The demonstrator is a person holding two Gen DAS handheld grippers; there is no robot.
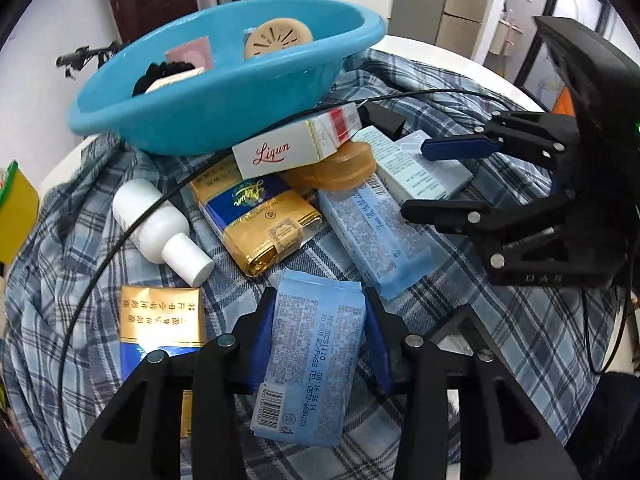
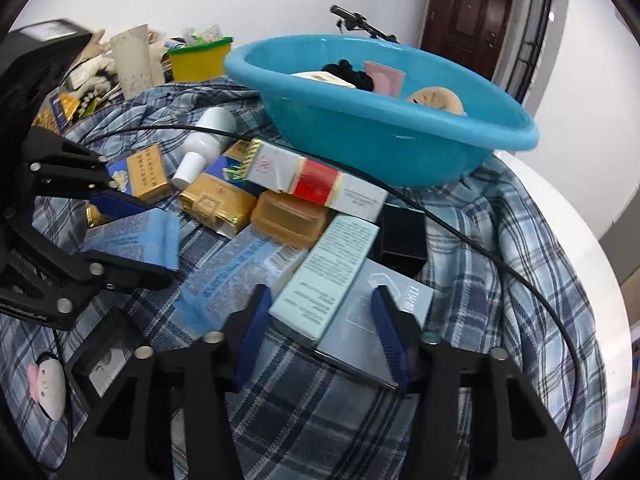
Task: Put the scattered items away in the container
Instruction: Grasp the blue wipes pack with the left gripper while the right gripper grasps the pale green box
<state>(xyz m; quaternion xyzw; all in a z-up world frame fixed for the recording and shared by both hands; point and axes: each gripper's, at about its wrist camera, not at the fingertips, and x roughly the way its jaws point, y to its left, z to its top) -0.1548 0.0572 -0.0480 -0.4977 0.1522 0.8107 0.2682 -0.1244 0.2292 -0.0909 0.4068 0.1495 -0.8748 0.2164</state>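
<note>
A blue plastic basin [image 1: 208,120] stands at the back on the plaid cloth; it also shows in the right wrist view [image 2: 384,148] and holds a few items. My left gripper [image 1: 320,336] is shut on a light blue packet [image 1: 312,360], seen from the side in the right wrist view [image 2: 132,236]. My right gripper [image 2: 320,320] is open, its jaws on either side of a pale green box [image 2: 328,272] and a grey-blue box [image 2: 376,320]. It also shows in the left wrist view [image 1: 452,178]. Scattered boxes lie in front of the basin.
A white bottle [image 1: 160,228], gold and blue packs [image 1: 256,220], a white Liqun carton [image 1: 296,144], an amber soap case [image 1: 336,168] and a long blue box [image 1: 372,232] lie in a heap. A black cable [image 2: 480,252] crosses it. A yellow tub [image 2: 196,60] stands behind.
</note>
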